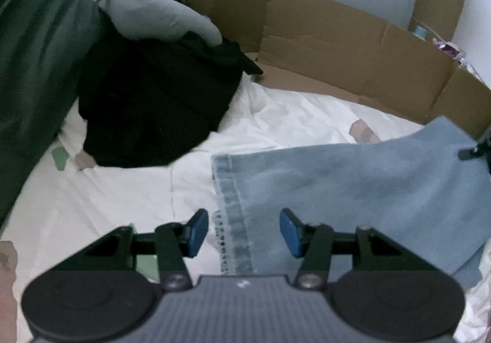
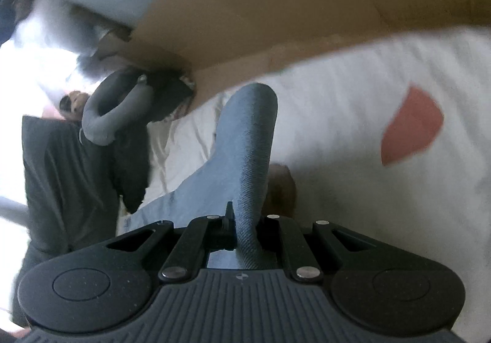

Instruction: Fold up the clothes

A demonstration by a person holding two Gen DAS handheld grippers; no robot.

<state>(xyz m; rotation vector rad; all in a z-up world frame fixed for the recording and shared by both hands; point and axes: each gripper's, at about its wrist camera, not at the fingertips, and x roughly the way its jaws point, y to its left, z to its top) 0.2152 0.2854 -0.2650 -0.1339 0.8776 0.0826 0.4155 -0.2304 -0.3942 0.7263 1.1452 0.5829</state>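
Observation:
A pair of light blue jeans [image 1: 337, 183] lies across the white sheet [image 1: 107, 198], its stitched hem toward me. My left gripper [image 1: 244, 232] hovers over that hem, open, and its blue pads [image 1: 196, 232] do not press on the cloth. In the right wrist view my right gripper [image 2: 242, 232] is shut on a raised fold of the jeans [image 2: 245, 134], which runs up and away from the jaws. The tip of the right gripper [image 1: 474, 152] also shows in the left wrist view, at the far right edge of the jeans.
A black garment pile [image 1: 153, 103] with a grey garment [image 1: 147, 11] on top lies at the back left. Dark green fabric [image 1: 30, 51] hangs along the left. Flattened cardboard [image 1: 337, 51] lines the back. A red patch [image 2: 411, 125] marks the sheet at right.

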